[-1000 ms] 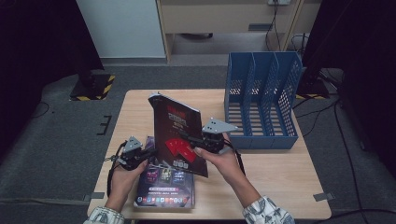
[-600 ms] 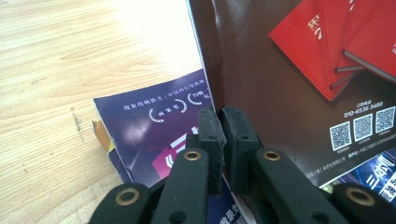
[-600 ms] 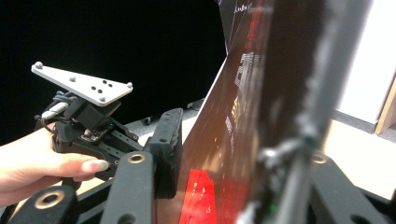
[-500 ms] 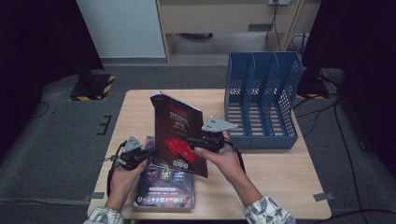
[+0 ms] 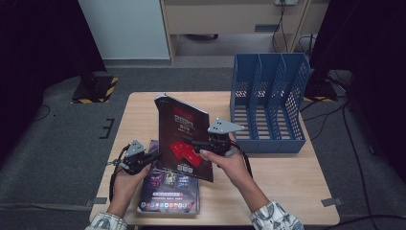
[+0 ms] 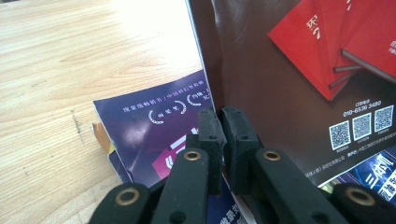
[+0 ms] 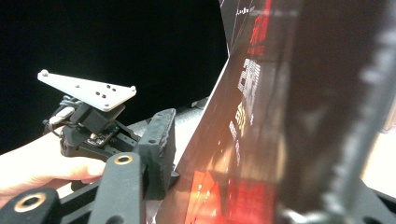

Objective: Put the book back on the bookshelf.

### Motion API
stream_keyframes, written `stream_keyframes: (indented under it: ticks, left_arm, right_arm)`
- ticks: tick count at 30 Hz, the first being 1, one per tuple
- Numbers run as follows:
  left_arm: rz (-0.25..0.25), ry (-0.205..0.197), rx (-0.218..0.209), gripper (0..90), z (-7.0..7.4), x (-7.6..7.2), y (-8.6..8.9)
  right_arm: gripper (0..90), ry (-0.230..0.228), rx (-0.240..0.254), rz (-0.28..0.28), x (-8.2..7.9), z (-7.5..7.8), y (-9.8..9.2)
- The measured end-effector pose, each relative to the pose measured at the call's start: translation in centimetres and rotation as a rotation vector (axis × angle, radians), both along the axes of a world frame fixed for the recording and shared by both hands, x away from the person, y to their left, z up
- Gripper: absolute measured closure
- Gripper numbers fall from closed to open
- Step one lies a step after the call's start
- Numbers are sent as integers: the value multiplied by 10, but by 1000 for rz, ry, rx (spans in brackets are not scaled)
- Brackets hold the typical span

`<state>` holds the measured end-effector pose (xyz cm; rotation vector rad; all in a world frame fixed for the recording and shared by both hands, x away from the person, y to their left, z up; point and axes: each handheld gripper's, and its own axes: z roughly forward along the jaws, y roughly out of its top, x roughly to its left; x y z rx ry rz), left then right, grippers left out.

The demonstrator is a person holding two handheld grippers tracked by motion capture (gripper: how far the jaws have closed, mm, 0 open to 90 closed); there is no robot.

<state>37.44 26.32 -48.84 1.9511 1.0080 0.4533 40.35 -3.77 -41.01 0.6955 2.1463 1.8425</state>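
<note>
Dark magazine (image 5: 184, 139) back cover reads 010-6536 3480, I think. Left tool (image 6: 223, 122) pinches its edge; right tool (image 5: 197, 143) has just been spreading, magazine between, standing steeper than before.

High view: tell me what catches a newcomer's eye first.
A dark magazine with red books on its cover stands tilted at the wooden table's middle, the left gripper shut on its lower edge. The right gripper straddles it, jaws just opening. An empty blue file rack stands right.
</note>
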Motion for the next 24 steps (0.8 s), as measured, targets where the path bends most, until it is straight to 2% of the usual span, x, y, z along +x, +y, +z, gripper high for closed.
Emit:
stream_keyframes:
  ticks: [7, 13, 24]
  left_arm:
    - [0, -7, 4, 862, 1, 0, 0]
    - [-2, -19, 5, 864, 2, -1, 0]
    - [0, -30, 9, 867, 4, -2, -1]
  right_arm:
    - [489, -13, -14, -16, -2, 1, 0]
    - [586, -45, -20, -25, -3, 3, -1]
    - [554, -36, -9, -8, -3, 5, -2]
